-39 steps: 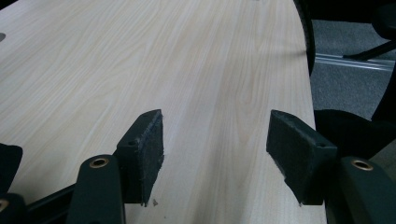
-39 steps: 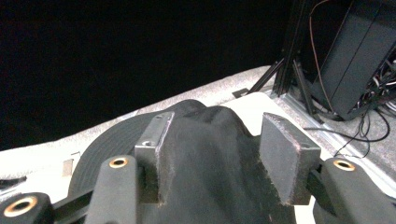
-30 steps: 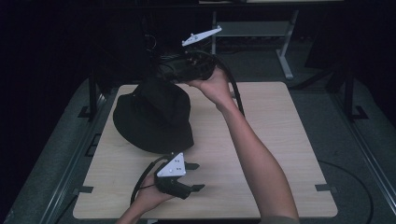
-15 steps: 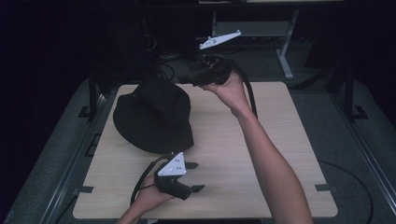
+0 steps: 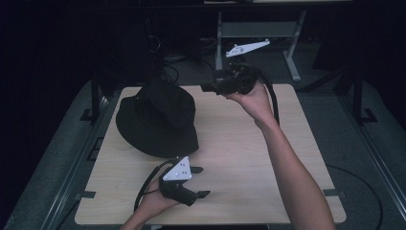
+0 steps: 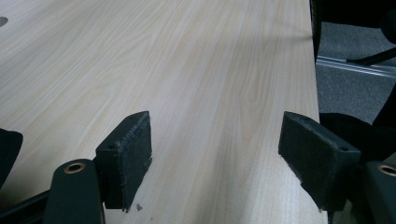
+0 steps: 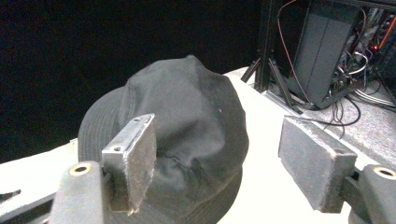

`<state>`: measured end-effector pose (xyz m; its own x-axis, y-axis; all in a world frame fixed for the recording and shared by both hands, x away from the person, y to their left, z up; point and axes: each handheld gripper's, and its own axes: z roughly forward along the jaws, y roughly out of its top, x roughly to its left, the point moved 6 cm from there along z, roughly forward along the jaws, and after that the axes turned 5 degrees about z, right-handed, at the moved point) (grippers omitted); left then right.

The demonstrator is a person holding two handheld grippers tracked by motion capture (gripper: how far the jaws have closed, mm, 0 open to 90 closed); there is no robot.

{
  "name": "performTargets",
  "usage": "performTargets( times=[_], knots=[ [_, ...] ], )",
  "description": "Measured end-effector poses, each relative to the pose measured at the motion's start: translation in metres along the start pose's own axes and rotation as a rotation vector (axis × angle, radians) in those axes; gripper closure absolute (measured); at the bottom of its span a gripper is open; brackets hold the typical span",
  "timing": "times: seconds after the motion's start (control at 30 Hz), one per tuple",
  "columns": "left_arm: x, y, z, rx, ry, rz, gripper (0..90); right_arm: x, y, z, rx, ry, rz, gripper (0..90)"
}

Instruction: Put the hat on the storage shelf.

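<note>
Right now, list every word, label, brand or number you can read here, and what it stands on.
None can be read. The black hat, the wooden table and both tools bear no legible text; the equipment behind the table is too dark and small to tell.

The room around the table [image 5: 249,158] lies in near darkness, while the pale wood catches soft light from above. In the high view the picture is grainy and slightly soft, and the black hat [image 5: 158,120] loses its folds in shadow. Between the fingers [image 6: 128,156] of the left gripper view the wood grain is sharp; ahead of the right gripper's fingers [image 7: 135,158] the tabletop glares white, overexposed.
</note>
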<state>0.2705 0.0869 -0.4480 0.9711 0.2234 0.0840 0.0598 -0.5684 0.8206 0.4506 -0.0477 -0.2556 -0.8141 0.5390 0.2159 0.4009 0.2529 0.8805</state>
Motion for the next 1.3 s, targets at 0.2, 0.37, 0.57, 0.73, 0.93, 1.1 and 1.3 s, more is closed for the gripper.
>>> performTargets(
  times=[0.2, 0.37, 0.57, 0.73, 0.93, 1.1, 1.3],
  knots=[
    [0.001, 0.000, 0.000, -0.010, 0.000, -0.013, 24.3, -0.005, -0.011, -0.011, -0.006, -0.011, 0.023, 25.9],
    [0.001, 0.000, 0.000, -0.005, 0.001, -0.008, 24.1, -0.010, -0.023, -0.023, -0.003, -0.023, 0.036, 24.9],
    [0.000, 0.000, 0.001, -0.001, -0.002, -0.007, 24.0, -0.014, -0.033, -0.035, -0.005, -0.036, 0.047, 23.9],
    [0.000, 0.000, 0.001, -0.001, 0.000, -0.006, 24.0, -0.015, -0.040, -0.043, -0.003, -0.042, 0.055, 22.6],
    [0.000, 0.000, 0.000, -0.001, 0.002, -0.008, 23.8, -0.020, -0.053, -0.053, 0.000, -0.061, 0.071, 21.0],
    [0.000, -0.001, 0.000, -0.001, 0.003, -0.018, 23.7, -0.024, -0.067, -0.064, 0.006, -0.068, 0.089, 19.7],
    [0.001, -0.001, 0.001, 0.001, 0.004, -0.017, 23.7, -0.026, -0.077, -0.074, 0.006, -0.078, 0.096, 18.8]
  ],
)
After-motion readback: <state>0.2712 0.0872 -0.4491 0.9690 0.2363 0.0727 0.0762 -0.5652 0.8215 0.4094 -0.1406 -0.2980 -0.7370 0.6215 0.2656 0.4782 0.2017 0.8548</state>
